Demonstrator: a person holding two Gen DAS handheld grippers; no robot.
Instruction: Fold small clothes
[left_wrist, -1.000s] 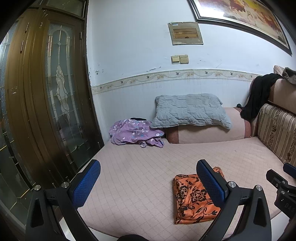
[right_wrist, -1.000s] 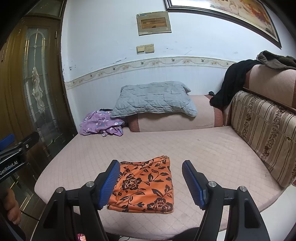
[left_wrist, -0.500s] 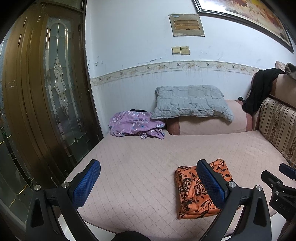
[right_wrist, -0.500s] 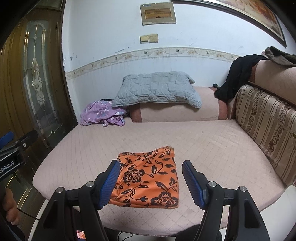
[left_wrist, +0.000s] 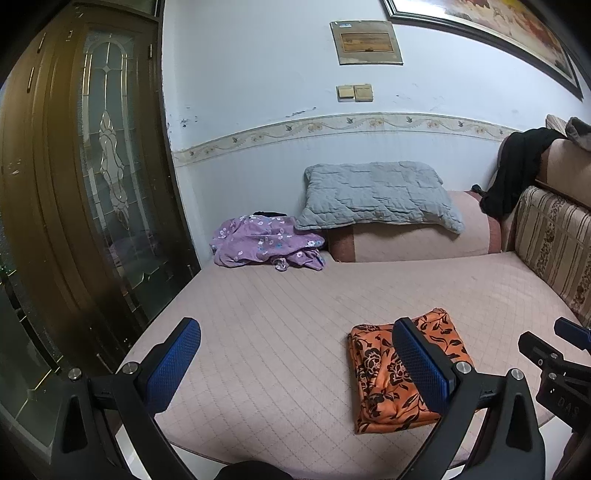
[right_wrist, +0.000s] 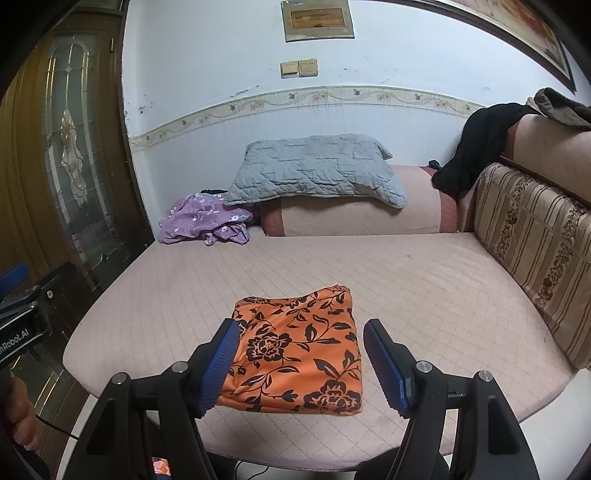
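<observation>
Right tongs (right_wrist: 301, 354) gape above folded orange cloth (right_wrist: 299, 350) near mattress edge (right_wrist: 258, 448)

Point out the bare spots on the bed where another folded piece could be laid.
Widest bare stretch of pink quilted mattress: between the folded orange floral cloth and the striped cushion. Also free: between that cloth and the crumpled purple floral garment. Crowded: the far edge, with the grey quilted pillow.

Cloth, plastic and glazed wood, all matt but the door

Ahead of the right gripper (right_wrist: 297, 360), with its matt black plastic and ribbed blue pads, lies a smooth printed orange cloth (right_wrist: 295, 350) on the quilted pink mattress (right_wrist: 424, 280); far left, a glossy wooden door (left_wrist: 62, 206).
</observation>
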